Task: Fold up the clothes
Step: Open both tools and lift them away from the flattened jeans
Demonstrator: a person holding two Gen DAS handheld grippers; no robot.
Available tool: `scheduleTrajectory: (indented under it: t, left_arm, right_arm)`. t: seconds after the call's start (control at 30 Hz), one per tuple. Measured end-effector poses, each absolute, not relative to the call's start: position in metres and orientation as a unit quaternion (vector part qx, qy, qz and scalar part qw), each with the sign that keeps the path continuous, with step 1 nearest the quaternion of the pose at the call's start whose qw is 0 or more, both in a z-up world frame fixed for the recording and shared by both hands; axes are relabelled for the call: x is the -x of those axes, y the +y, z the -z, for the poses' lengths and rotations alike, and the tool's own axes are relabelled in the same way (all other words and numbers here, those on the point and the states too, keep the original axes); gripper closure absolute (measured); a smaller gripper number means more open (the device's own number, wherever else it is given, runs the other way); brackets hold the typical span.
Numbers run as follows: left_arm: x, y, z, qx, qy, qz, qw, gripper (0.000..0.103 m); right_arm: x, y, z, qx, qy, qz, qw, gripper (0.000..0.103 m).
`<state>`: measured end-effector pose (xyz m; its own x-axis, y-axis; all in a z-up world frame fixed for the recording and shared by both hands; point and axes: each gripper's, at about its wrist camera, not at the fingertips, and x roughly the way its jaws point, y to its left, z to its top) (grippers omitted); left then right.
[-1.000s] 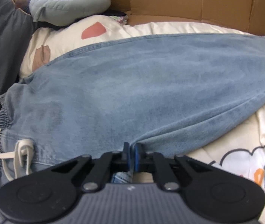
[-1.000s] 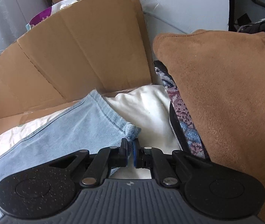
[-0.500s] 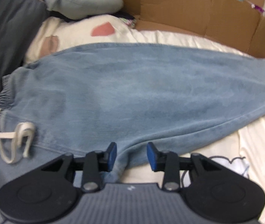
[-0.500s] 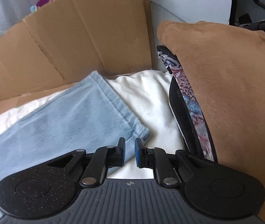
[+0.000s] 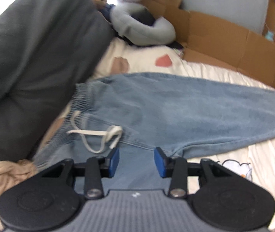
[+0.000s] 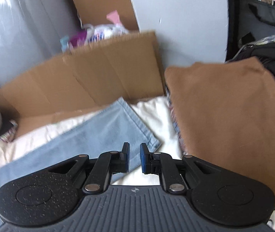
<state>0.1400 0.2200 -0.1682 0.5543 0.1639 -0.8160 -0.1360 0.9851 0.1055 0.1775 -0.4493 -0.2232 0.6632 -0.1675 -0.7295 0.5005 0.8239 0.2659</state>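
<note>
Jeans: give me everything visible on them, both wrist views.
The jeans are light blue denim, folded lengthwise with one leg over the other, lying flat on the cream printed bedsheet. Their gathered elastic waistband meets a dark grey cushion; a white drawstring lies loose on top. In the right wrist view the stitched hem lies near the cardboard. Neither gripper holds them.

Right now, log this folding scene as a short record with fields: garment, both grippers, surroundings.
garment: light blue denim trousers folded leg over leg, flat on the cream printed bedsheet
waist: elastic band with white drawstring, unheld
left gripper: open, jaws just opened, above the denim, nothing gripped
right gripper: slightly open, empty, over the hem
surroundings: brown cardboard behind; tan folded cloth at right
</note>
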Motion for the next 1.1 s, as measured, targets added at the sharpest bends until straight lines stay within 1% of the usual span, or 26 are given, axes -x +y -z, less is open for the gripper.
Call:
scheduleTrajectory:
  t: [0.17,0.2,0.23,0.3,0.37,0.53,0.6,0.67,0.73,0.9,1.0,1.07,1.1]
  left_arm:
    - [-0.107,0.224,0.118,-0.010,0.454,-0.099,0.885,0.060]
    - [-0.100,0.223,0.109,-0.010,0.451,-0.101,0.887,0.060]
    - [-0.093,0.222,0.101,-0.011,0.448,-0.102,0.888,0.059]
    - [-0.079,0.220,0.085,-0.013,0.445,-0.104,0.889,0.059]
    - [-0.067,0.218,0.072,-0.014,0.444,-0.105,0.890,0.057]
    - [-0.039,0.215,0.043,-0.006,0.447,-0.105,0.888,0.056]
    - [-0.028,0.215,0.030,-0.006,0.445,-0.105,0.889,0.054]
    - [-0.017,0.215,0.018,-0.004,0.440,-0.106,0.892,0.049]
    - [-0.006,0.214,0.006,-0.005,0.436,-0.107,0.894,0.048]
    - [0.022,0.214,-0.023,-0.004,0.434,-0.117,0.893,0.042]
    - [0.040,0.214,-0.041,-0.001,0.431,-0.128,0.893,0.041]
    - [0.051,0.211,-0.052,-0.005,0.423,-0.133,0.896,0.037]
    - [0.056,0.209,-0.056,-0.007,0.421,-0.134,0.897,0.036]
  right_arm:
    - [-0.155,-0.455,0.160,-0.246,0.359,0.181,0.882,0.091]
    - [-0.151,-0.455,0.148,-0.245,0.356,0.178,0.884,0.089]
    - [-0.146,-0.455,0.136,-0.244,0.354,0.175,0.886,0.079]
    - [-0.137,-0.455,0.114,-0.247,0.351,0.165,0.888,0.066]
    - [-0.131,-0.455,0.096,-0.251,0.351,0.151,0.889,0.066]
    - [-0.110,-0.450,0.052,-0.250,0.347,0.133,0.894,0.063]
    - [-0.104,-0.447,0.036,-0.249,0.347,0.125,0.896,0.061]
    - [-0.098,-0.444,0.021,-0.246,0.347,0.113,0.898,0.058]
    - [-0.093,-0.443,0.009,-0.248,0.350,0.101,0.898,0.054]
    - [-0.083,-0.443,-0.013,-0.253,0.382,0.071,0.886,0.052]
    - [-0.074,-0.444,-0.024,-0.261,0.382,0.060,0.885,0.039]
    - [-0.068,-0.445,-0.030,-0.266,0.380,0.052,0.884,0.037]
    - [-0.065,-0.445,-0.034,-0.268,0.379,0.048,0.884,0.037]
